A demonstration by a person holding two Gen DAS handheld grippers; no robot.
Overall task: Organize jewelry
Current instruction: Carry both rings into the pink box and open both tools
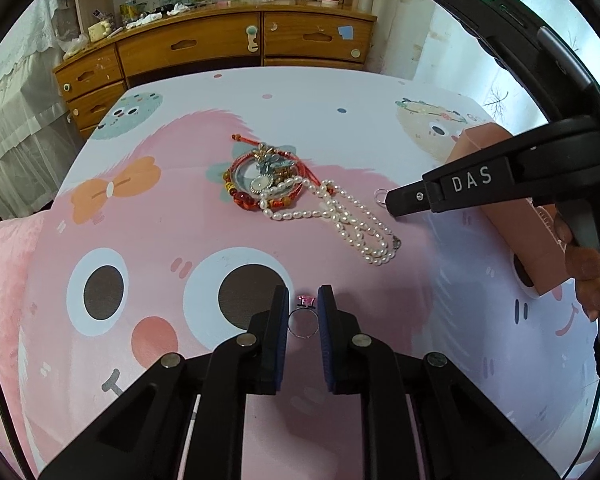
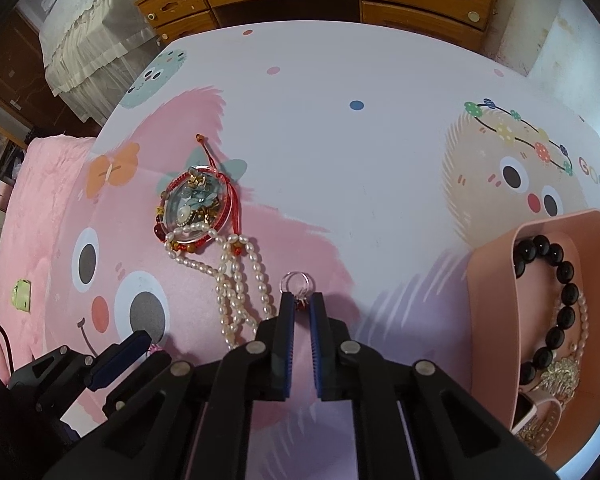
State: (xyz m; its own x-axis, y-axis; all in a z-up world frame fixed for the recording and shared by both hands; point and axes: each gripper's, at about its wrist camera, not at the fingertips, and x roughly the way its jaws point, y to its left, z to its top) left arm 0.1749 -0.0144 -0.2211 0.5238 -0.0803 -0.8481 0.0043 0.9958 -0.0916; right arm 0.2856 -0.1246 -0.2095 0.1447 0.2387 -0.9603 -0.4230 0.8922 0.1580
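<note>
From the left wrist camera, the left gripper (image 1: 303,304) points down at a table with a cartoon cloth (image 1: 340,92). Its two blue-padded jaws are closed on a silver ring with a pink stone (image 1: 302,318). The ring sits right between the pads, down on the cloth. Farther off lies a heap of jewelry: red cord bracelets (image 1: 256,178) with beads and a small round charm, and a long pearl necklace (image 1: 340,220) trailing off to the right of them. At the right edge, the right gripper (image 1: 390,200) reaches in, with its tip at a clear ring (image 1: 380,195). Behind it stands a pink box (image 1: 512,216). A wooden dresser (image 1: 220,48) stands past the table.

From the right wrist camera, the right gripper (image 2: 301,304) also points down. Its jaws are pinched shut on the clear ring (image 2: 296,282), gripping the small red-stoned part, and the hoop pokes out in front. The pearl necklace (image 2: 236,280) lies just to the left, touching the red cord bracelets (image 2: 198,208). The pink box (image 2: 496,312) is on the right, and inside it are a black bead bracelet (image 2: 560,296) and some gold and pearl pieces. The left gripper (image 2: 120,354) shows at the lower left.
</note>
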